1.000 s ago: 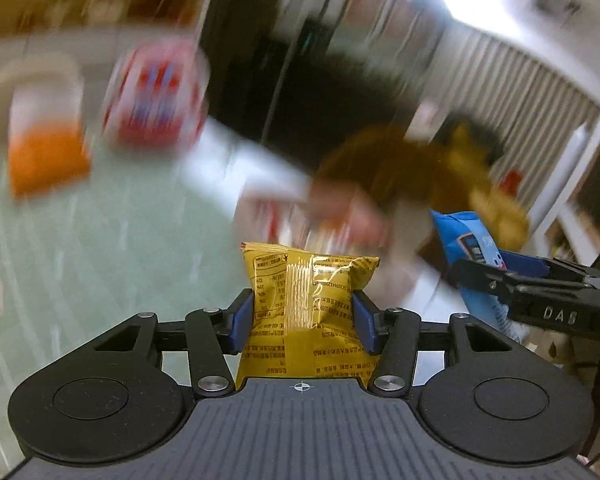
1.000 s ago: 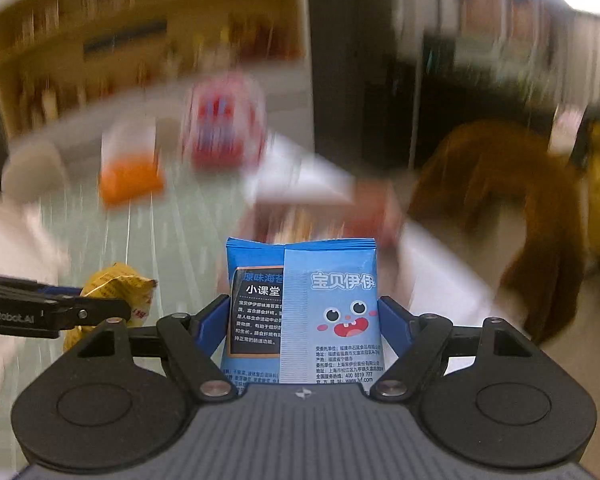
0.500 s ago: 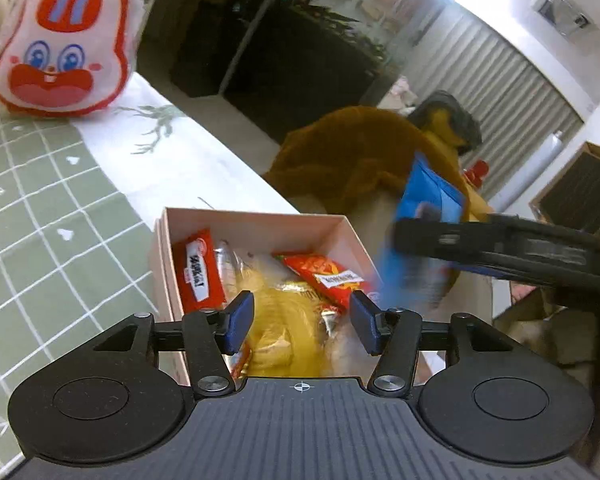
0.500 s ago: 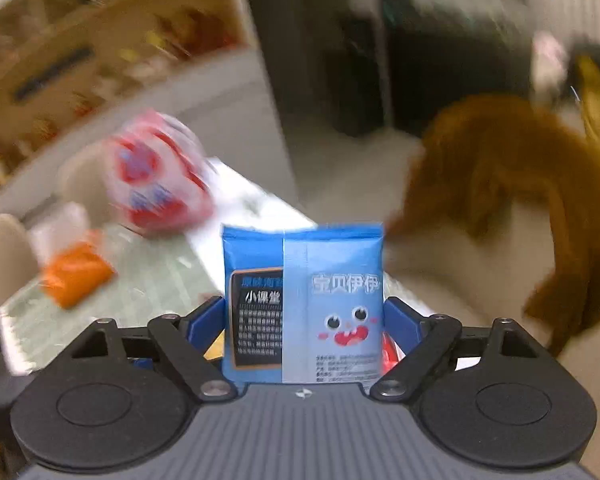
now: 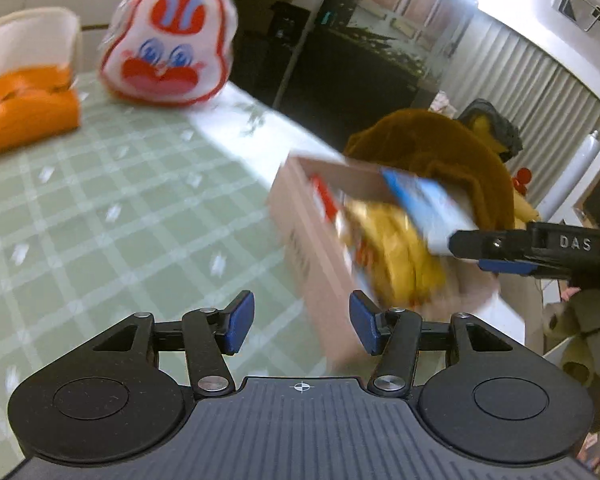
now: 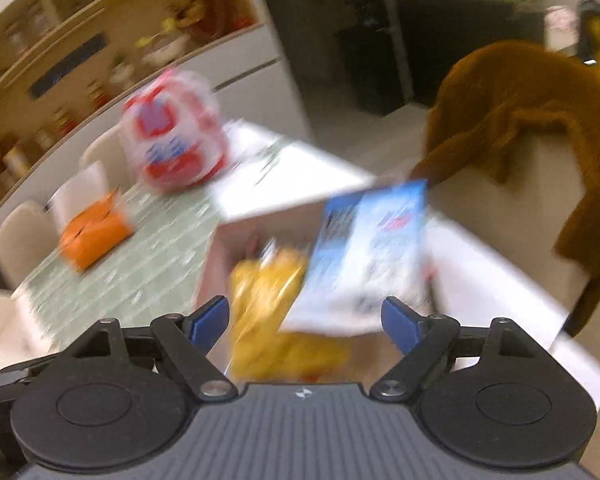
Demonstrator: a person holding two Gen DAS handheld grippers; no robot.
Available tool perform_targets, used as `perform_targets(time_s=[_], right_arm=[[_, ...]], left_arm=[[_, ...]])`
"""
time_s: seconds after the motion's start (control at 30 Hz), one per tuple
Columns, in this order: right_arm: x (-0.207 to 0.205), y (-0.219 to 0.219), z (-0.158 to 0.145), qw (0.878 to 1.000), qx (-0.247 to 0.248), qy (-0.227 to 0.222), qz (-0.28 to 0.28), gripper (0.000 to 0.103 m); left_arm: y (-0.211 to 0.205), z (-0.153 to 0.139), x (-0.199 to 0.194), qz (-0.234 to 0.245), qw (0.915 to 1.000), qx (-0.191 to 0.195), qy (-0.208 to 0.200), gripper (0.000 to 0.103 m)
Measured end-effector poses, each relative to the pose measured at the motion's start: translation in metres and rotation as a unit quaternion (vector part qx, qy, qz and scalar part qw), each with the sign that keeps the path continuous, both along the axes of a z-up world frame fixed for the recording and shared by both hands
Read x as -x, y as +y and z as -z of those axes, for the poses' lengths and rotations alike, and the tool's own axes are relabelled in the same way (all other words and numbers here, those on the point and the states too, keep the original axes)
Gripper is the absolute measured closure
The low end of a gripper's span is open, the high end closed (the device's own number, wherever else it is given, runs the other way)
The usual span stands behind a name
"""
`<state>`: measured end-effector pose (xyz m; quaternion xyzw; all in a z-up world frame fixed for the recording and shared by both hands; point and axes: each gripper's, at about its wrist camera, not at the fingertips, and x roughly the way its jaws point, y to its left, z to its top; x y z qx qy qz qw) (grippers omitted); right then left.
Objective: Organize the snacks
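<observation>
1. Now the right gripper (image 6: 306, 318) gapes, gripping nothing; the blue packet (image 6: 370, 252) tips over the box (image 5: 314, 256).
2. Left gripper (image 5: 302, 322) is wide, empty.
3. Let the packet settle inside before withdrawing.

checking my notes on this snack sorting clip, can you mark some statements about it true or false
1. The left hand-held gripper holds a yellow packet. False: its jaws are open with nothing between them.
2. The blue packet is over the box. True.
3. A yellow packet lies in the box. True.
4. The tablecloth is plain red. False: it is green with a white check.
5. The bunny bag is inside the box. False: it stands on the table, apart from the box.
</observation>
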<state>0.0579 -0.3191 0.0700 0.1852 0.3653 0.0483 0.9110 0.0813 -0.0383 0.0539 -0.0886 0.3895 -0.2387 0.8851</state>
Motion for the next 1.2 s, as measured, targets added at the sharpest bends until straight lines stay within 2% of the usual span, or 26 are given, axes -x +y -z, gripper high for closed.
perform_targets(time_s=[0.1,0.2,0.3,0.37,0.4,0.57,0.67,0.73,0.9,1.07,1.2], right_arm=[[0.027,0.023,0.013,0.999,0.005,-0.005,-0.032,0.019],[0.057,0.044,0.026,0.999,0.021,-0.006,-0.035,0.019],[0.088,0.062,0.044,1.000,0.019,-0.007,-0.007,0.019],[0.105,0.075,0.058,0.999,0.032,-0.006,0.019,0.019],[0.112,0.083,0.066,0.998,0.048,-0.003,0.033,0.019],[0.127,0.116,0.086,0.988,0.146,0.002,0.045,0.019],[0.126,0.118,0.088,0.985,0.159,-0.006,0.063,0.017],[0.124,0.114,0.091,0.984,0.157,-0.008,0.083,0.010],[0.124,0.110,0.097,0.982,0.160,-0.015,0.103,0.001],[0.126,0.101,0.100,0.977,0.156,-0.015,0.142,0.001],[0.126,0.102,0.101,0.976,0.158,-0.015,0.148,0.001]], left_arm=[[0.007,0.007,0.032,-0.003,0.9997,-0.024,0.009,0.045],[0.011,0.016,0.059,-0.003,0.9988,-0.048,0.003,0.045],[0.015,0.030,0.084,-0.005,0.9970,-0.077,-0.009,0.045],[0.015,0.039,0.093,-0.013,0.9959,-0.088,-0.014,0.045],[0.014,0.040,0.097,-0.016,0.9952,-0.092,-0.030,0.045],[0.002,0.045,0.106,-0.012,0.9892,-0.127,-0.072,0.045],[-0.003,0.050,0.105,-0.013,0.9856,-0.138,-0.096,0.045],[-0.007,0.051,0.107,-0.014,0.9834,-0.147,-0.105,0.045],[-0.008,0.053,0.100,-0.022,0.9841,-0.140,-0.107,0.045],[-0.007,0.054,0.098,-0.023,0.9848,-0.133,-0.110,0.045],[-0.003,0.053,0.097,-0.025,0.9871,-0.116,-0.107,0.045]])
